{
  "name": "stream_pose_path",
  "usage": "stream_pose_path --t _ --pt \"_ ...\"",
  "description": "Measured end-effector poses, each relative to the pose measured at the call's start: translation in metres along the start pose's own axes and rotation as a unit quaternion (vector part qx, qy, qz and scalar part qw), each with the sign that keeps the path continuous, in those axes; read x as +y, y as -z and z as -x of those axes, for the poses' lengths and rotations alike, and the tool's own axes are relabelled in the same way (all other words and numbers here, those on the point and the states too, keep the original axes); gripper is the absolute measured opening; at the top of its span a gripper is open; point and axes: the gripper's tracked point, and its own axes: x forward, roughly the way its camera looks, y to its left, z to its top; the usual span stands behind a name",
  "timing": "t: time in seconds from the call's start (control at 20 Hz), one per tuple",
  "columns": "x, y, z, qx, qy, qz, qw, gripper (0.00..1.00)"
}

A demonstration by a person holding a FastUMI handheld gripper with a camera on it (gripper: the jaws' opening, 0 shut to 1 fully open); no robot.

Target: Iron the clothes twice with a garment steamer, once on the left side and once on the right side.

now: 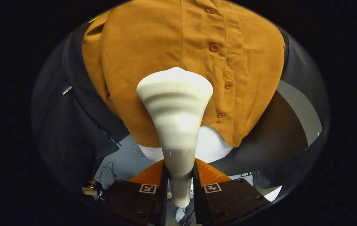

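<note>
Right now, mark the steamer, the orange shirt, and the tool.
steamer (175, 103): gripper view, back of its flared head.
orange shirt (140, 56): gripper view, front panel beside the button placket.
tool (181, 180): gripper view, midway between fingertips, clamping the steamer's handle.

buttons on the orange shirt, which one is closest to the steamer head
The second button from the hem, just beside the wide end of the steamer head held in the tool. The hem button sits lower by the neck; the other two are higher up.

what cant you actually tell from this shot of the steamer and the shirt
- Steamer faceplate: faces away toward the orange shirt, so contact or steam cannot be told in the gripper view.
- Steamer's lower handle: clamped between the gripper fingers, its end out of sight.
- Shirt's collar and shoulders: cut off at the top.
- White garment under the hem: mostly covered by the shirt.
</note>
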Motion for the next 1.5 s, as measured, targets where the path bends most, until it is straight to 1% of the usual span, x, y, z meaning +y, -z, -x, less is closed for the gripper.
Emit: stream_pose_path --t 0.2,0.35,0.5,0.7,0.85,1.2,1.5 --pt "-0.029 -0.03 0.025 -0.057 0.017 -0.013 0.998 0.39" --pt "-0.05 -0.057 0.05 -0.107 0.026 -0.018 0.994 0.39" --pt "-0.069 -0.084 0.082 -0.164 0.034 -0.028 0.985 0.39" --pt "-0.094 -0.119 0.127 -0.233 0.045 -0.035 0.971 0.39" --pt "-0.113 -0.133 0.151 -0.281 0.05 -0.042 0.957 0.39" --pt "-0.133 -0.153 0.202 -0.365 0.054 -0.036 0.929 0.39" --pt "-0.141 -0.158 0.218 -0.39 0.048 -0.03 0.919 0.39"
